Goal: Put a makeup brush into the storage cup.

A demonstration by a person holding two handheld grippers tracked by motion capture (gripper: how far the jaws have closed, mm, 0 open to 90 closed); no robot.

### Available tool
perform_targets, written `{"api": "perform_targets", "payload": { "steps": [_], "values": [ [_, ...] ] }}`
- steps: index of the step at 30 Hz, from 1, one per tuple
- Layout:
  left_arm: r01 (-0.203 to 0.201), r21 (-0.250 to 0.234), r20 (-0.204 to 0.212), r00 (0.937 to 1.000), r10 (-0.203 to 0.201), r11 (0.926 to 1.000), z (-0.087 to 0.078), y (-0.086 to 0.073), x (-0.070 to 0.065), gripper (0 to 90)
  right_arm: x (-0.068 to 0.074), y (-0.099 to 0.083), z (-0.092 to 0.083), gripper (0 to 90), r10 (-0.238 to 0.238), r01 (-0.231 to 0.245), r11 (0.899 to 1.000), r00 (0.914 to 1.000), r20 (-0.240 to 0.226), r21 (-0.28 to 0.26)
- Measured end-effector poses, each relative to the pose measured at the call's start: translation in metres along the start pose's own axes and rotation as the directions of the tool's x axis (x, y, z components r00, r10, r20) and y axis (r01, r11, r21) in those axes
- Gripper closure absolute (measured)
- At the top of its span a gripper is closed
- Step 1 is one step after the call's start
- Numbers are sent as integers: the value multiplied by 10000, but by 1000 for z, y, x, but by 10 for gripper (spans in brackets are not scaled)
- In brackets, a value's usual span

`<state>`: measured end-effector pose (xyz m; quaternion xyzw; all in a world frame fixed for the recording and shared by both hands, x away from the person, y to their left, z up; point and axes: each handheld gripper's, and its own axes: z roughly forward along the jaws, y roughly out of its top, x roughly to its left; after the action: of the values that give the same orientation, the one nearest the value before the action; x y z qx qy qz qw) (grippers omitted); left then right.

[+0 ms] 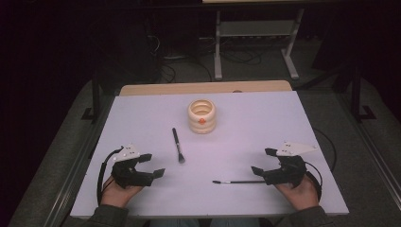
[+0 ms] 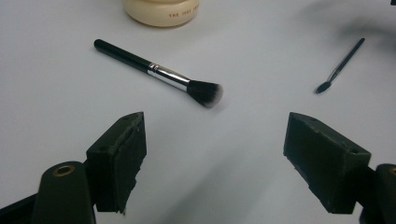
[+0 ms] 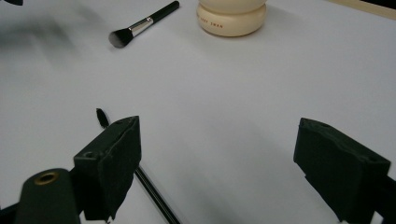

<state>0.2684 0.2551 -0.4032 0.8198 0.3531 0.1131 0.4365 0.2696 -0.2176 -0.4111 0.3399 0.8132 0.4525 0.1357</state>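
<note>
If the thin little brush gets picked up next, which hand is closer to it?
The right. The right gripper rests beside the thin brush, whose handle end lies by its open fingers. The left gripper sits across the table, nearer the thick brush.

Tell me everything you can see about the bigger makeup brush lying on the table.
The bigger makeup brush has a glossy black handle, a shiny silver ferrule and a dense, rounded head of dark bristles with paler tips. It lies flat on the white table, handle end toward the cream ribbed holder but apart from it, bristles toward the person. Nothing touches it but the tabletop. It sits ahead of the open left gripper; the thin brush lies well off to its side.
</note>
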Motion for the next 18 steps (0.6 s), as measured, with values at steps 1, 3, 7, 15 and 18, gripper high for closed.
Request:
{"api": "perform_targets", "payload": {
  "steps": [1,3,7,15,18],
  "values": [
    [-48,7,-3,10000,48,10000,0,0,1,208,0,0,0,141,0,0,10000,10000,-16,7],
    [-36,21,18,10000,36,10000,1,0,0,208,0,0,1,141,-30,30,10000,10000,-16,10],
    [-26,19,44,10000,26,10000,2,1,-1,211,1,-1,2,141,-49,49,10000,10000,-41,81],
    [-38,43,2,10000,38,10000,4,1,-2,216,4,-1,-1,141,-96,96,9999,10000,-20,133],
    [-77,87,-23,10000,77,9999,3,1,-3,219,7,-1,-2,141,-92,92,9998,10000,2,159]
  ]
}}
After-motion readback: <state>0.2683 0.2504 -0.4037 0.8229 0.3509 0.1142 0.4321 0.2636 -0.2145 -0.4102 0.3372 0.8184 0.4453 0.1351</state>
